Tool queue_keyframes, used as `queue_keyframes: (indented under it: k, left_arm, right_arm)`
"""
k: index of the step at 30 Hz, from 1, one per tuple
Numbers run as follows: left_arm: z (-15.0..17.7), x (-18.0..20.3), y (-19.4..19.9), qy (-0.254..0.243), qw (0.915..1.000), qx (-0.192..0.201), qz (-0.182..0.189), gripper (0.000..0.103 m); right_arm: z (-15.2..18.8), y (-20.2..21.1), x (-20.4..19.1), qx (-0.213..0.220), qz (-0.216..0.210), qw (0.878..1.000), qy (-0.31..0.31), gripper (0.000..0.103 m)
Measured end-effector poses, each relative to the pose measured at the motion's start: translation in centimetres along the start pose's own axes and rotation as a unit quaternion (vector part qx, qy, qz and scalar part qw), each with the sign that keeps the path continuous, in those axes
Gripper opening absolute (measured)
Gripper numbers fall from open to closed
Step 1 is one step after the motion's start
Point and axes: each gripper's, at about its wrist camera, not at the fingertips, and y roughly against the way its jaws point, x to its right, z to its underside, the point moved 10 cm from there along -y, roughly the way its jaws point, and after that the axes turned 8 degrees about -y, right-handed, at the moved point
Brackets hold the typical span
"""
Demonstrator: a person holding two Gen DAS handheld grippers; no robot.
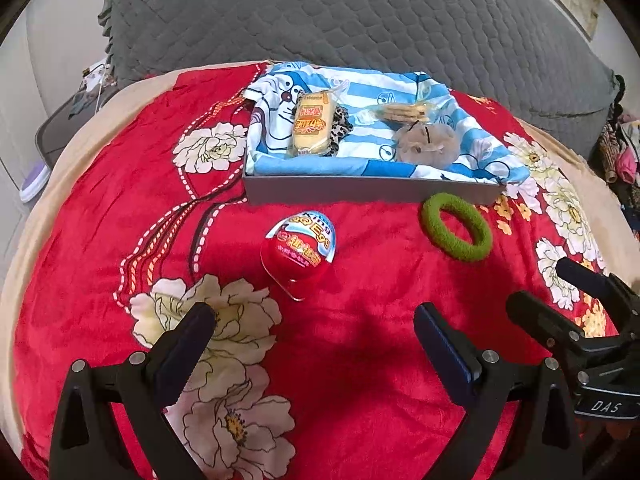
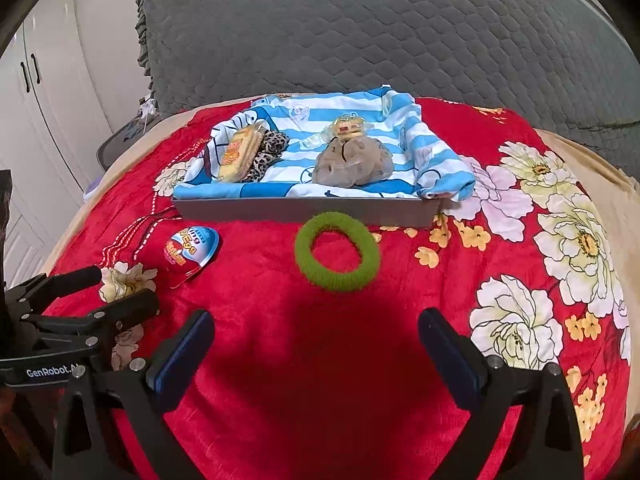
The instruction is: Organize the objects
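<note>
A grey box (image 1: 360,191) (image 2: 280,210) lined with a blue striped cloth stands on the red floral blanket. It holds a yellow snack pack (image 1: 312,124) (image 2: 238,154), a leopard scrunchie (image 1: 342,126) (image 2: 270,148), a wrapped cracker pack (image 1: 404,112) (image 2: 348,126) and a beige mesh scrunchie (image 1: 426,144) (image 2: 352,162). A red surprise egg (image 1: 300,246) (image 2: 190,252) and a green scrunchie (image 1: 456,226) (image 2: 337,256) lie in front of the box. My left gripper (image 1: 314,318) is open and empty, just short of the egg. My right gripper (image 2: 316,322) is open and empty, just short of the green scrunchie.
A grey quilted pillow (image 1: 360,12) (image 2: 380,28) lies behind the box. White wardrobe doors (image 2: 36,100) stand to the left. A pile of clothes (image 1: 618,148) sits off the bed's right edge. Each gripper shows at the side of the other's view.
</note>
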Motion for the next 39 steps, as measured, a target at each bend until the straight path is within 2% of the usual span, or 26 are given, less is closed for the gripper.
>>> queue_keyframes:
  k: [20,39]
  left_arm:
    - [-1.9,-0.9,-3.6,-0.029,0.9996,-0.004,0.006,0.100]
    - [-2.8,-1.1,-7.1,-0.035,0.9992,-0.009,0.015,0.100]
  right_arm:
    - [-1.2,-4.0,0.5,-0.008,0.013,1.000,0.011,0.102]
    - [-1.7,-8.5,1.4,-0.018,0.020,1.000,0.012,0.102]
